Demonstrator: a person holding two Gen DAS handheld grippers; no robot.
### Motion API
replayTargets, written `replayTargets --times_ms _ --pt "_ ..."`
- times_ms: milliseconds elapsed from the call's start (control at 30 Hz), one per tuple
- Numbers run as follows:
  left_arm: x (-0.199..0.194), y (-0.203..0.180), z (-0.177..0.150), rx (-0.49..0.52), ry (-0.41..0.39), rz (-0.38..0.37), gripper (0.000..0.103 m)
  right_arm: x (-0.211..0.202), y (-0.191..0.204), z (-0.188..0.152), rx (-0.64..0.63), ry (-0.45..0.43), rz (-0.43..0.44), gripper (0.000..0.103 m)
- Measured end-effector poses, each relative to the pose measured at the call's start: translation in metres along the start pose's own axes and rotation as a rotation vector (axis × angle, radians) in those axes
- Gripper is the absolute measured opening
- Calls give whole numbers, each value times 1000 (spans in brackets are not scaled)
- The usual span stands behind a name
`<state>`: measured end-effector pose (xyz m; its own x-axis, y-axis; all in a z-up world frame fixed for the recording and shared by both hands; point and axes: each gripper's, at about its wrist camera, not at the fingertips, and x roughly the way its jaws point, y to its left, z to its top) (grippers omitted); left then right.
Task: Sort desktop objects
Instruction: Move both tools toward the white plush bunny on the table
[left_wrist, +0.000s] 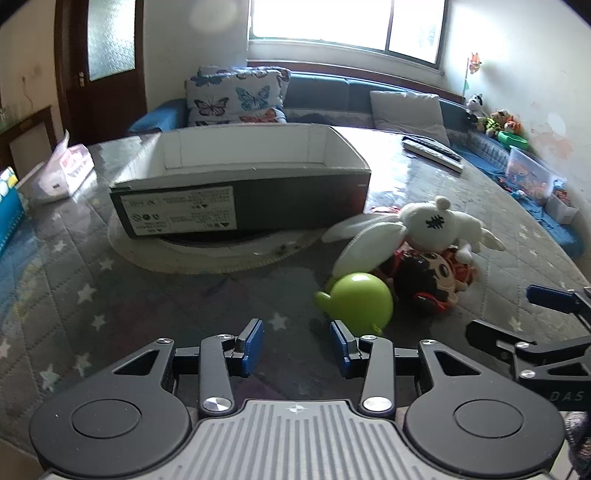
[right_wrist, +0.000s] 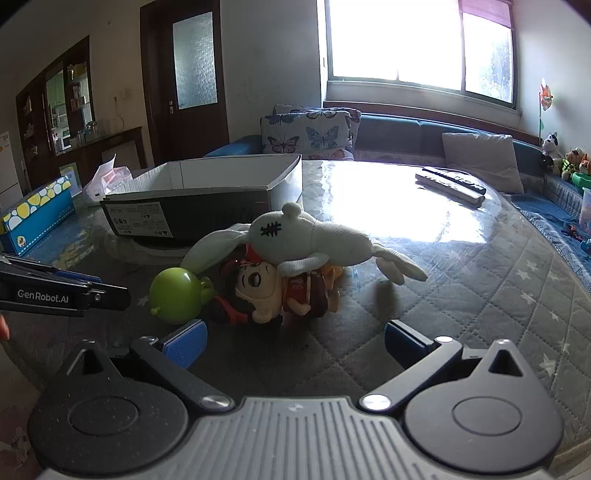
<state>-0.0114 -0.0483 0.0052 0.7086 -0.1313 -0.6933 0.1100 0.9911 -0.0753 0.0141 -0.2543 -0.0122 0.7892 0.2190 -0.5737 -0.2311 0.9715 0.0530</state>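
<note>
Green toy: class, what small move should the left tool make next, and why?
Probably ease the left tool forward and slightly right until its open jaws straddle the green toy. The toy lies just ahead, nothing is gripped, and the open box beyond holds nothing visible.

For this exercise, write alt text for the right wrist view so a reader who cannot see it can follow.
The open right gripper faces a toy pile on a quilted table: a white plush rabbit draped over a doll, with a green toy beside it. Behind sits an open box; the left gripper enters at the left edge.
</note>
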Motion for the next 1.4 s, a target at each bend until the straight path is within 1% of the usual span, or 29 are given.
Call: replayTargets --times_ms 33,367,533,667,833,1000,1400 --pt "0 -1 0 2 1 -9 43 0 0 0 0 3 3 103" --pt "3 -7 -4 15 18 13 43 0 3 -3 -16 26 14 103" --pt "0 -10 -7 24 -10 -1 42 1 3 -3 -17 33 17 103" --pt "-1 -14 -6 33 -23 11 42 2 3 -3 -15 40 18 103" --pt "2 -15 -5 29 12 6 42 3 2 -4 -13 46 15 103" --pt "5 -19 -6 47 34 9 42 4 1 -5 -13 54 15 103" --pt "9 -25 -4 71 67 17 42 9 2 -4 -19 70 21 103"
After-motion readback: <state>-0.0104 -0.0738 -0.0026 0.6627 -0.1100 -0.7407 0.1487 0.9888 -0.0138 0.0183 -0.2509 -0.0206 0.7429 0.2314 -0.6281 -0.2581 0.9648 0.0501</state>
